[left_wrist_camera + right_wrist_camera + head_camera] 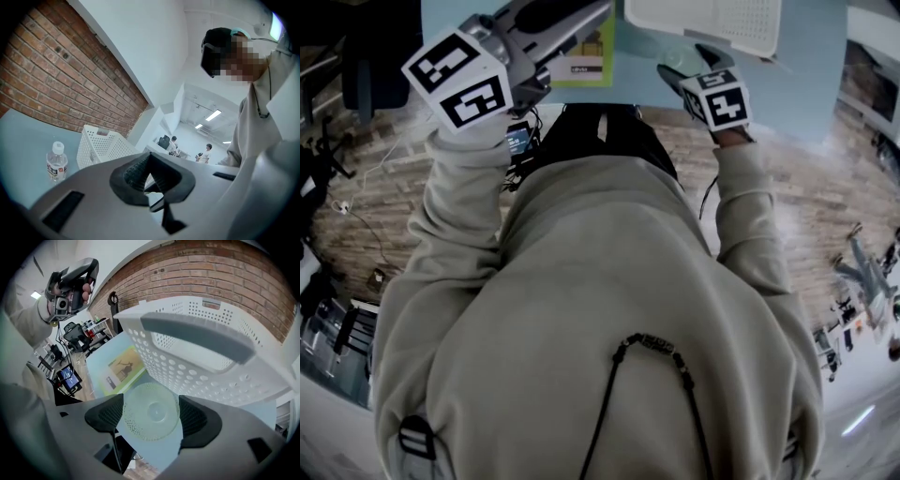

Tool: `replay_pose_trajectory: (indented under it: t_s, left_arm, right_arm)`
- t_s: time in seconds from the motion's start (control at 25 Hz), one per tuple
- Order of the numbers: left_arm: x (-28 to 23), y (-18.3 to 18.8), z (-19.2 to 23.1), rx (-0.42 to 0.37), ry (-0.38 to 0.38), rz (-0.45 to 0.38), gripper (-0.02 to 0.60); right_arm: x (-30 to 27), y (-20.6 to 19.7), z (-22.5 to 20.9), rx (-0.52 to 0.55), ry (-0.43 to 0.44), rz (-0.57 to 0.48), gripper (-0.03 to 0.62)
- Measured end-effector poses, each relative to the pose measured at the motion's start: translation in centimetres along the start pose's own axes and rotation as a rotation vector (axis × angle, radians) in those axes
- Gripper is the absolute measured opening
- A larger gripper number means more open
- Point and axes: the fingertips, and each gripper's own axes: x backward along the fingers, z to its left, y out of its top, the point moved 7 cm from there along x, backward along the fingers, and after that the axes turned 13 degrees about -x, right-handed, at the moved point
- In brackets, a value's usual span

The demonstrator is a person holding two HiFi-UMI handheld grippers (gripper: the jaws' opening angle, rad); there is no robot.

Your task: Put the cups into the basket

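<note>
Brick wall [56,79] behind, pale blue table [23,140] in front.

- Right gripper [150,416]: clenched on a clear dotted cup [152,411], one dark pad on each side of it. The cup's bottom faces the camera and its mouth points away. It is clear of the table, just beside the near side wall of the basket and below its rim. Whether cup and basket touch cannot be told.
- Basket [211,376]: white plastic with perforated walls and a broad handle rim. It stands on the far part of the table, close to the brick wall.
- Left gripper [150,171]: clamped shut with its ridged pads meeting and nothing between them. It is raised high at the left, well apart from the basket, and its marker cube [459,80] faces up.
- Printed sheet [122,366]: green and yellow, flat on the table, left of the basket.
- Water bottle [56,161]: clear with a white cap, upright on the table near the basket.
- Person: beige hooded top [600,309], both sleeves reaching forward over the near edge of the table.
- Far room: two people [173,144] under ceiling lights, small and indistinct.
</note>
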Motion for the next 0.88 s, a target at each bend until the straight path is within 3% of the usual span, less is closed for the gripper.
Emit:
replay_pose_trajectory:
  t_s: [0.6,0.88]
  left_arm:
    - [0.0,4.1,-3.8,-0.099,-0.039,-0.015,-0.002]
    - [0.7,6.3,-2.8,-0.18,0.018,-0.025,0.0]
  right_arm:
    - [12.0,1.9,2.8,0.09,0.019,-0.117,0.382]
    - [16.5,3.5,3.3,0.129,0.019,-0.181,0.382]
